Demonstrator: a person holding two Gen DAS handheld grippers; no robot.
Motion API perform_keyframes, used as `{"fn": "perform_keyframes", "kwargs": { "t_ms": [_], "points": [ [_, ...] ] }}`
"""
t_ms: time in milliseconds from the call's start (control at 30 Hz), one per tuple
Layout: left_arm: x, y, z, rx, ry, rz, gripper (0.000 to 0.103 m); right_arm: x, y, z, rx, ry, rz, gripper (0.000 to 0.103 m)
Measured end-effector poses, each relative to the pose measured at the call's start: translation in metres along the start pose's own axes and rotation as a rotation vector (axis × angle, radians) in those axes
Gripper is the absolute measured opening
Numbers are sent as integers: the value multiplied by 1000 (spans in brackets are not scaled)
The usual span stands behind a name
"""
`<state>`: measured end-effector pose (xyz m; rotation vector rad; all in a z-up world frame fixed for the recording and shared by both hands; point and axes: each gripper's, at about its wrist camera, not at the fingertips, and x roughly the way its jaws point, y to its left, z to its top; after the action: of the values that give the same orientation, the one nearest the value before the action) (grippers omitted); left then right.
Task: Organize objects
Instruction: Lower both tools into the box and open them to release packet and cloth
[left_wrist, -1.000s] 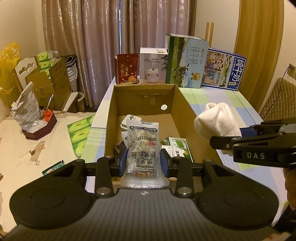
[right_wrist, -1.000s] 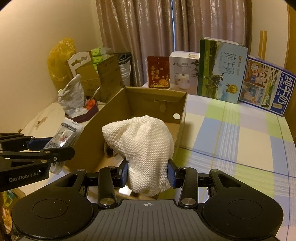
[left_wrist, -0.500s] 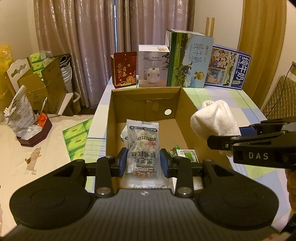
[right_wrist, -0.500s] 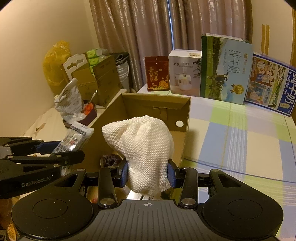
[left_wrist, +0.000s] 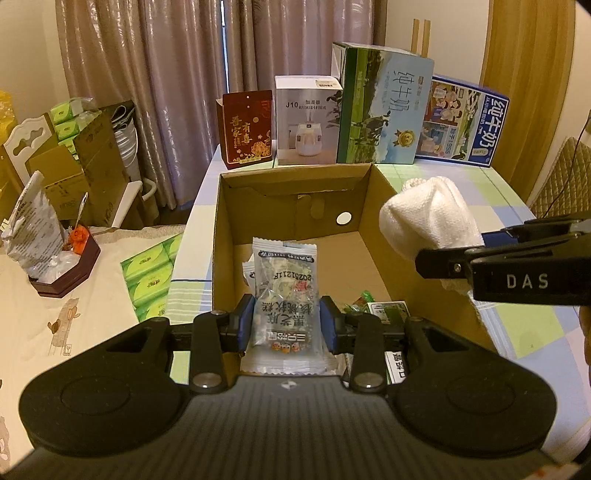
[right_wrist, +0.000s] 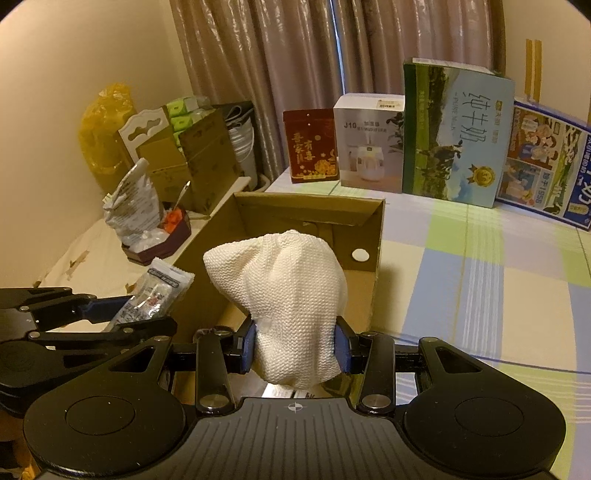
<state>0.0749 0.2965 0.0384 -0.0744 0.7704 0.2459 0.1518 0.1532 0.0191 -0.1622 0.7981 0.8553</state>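
Left side: left gripper (left_wrist: 287, 325) closed on a clear snack packet (left_wrist: 284, 295), blue pads pressing both long edges near its lower half. The packet's long axis runs forward along the fingers, top edge pointing toward the far wall of the box (left_wrist: 291, 177). In the right wrist view the same packet (right_wrist: 157, 295) sits raised, at or above the box's left rim; the exact height over the floor cannot be told.

Centre: the box is open-topped and stands on the checked tablecloth (right_wrist: 480, 280). Its floor already holds a second packet (left_wrist: 249, 275) under the held one and some green wrappers (left_wrist: 388, 308) at the near right corner. The far half of the floor is bare.

Right side: right gripper (right_wrist: 294, 349) clamped on a white knitted cloth (right_wrist: 280, 291), bunched, bulging up and forward out of the fingers. From the left wrist view the cloth (left_wrist: 432, 218) hangs over the box's right wall, about level with its rim.

Key relation: both loads lie ahead of their own grippers and the box opening is below and ahead of both. The left gripper is the more centred over the opening; the right is at the edge and would need to shift left first.

Judgement: step in hand is placing into the box. A packet release here likely lands on the items below. The cloth is soft and may drape over the wall if released without moving inward.
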Motion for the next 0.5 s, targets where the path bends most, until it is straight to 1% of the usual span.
{"fn": "perform_keyframes", "kwargs": {
  "t_ms": [267, 500],
  "points": [
    [19, 3, 10, 15, 5, -1, 32, 18, -9, 9, 16, 12, -14, 39],
    [33, 6, 25, 14, -11, 4, 32, 27, -19, 16, 41, 13, -13, 39]
  ]
}}
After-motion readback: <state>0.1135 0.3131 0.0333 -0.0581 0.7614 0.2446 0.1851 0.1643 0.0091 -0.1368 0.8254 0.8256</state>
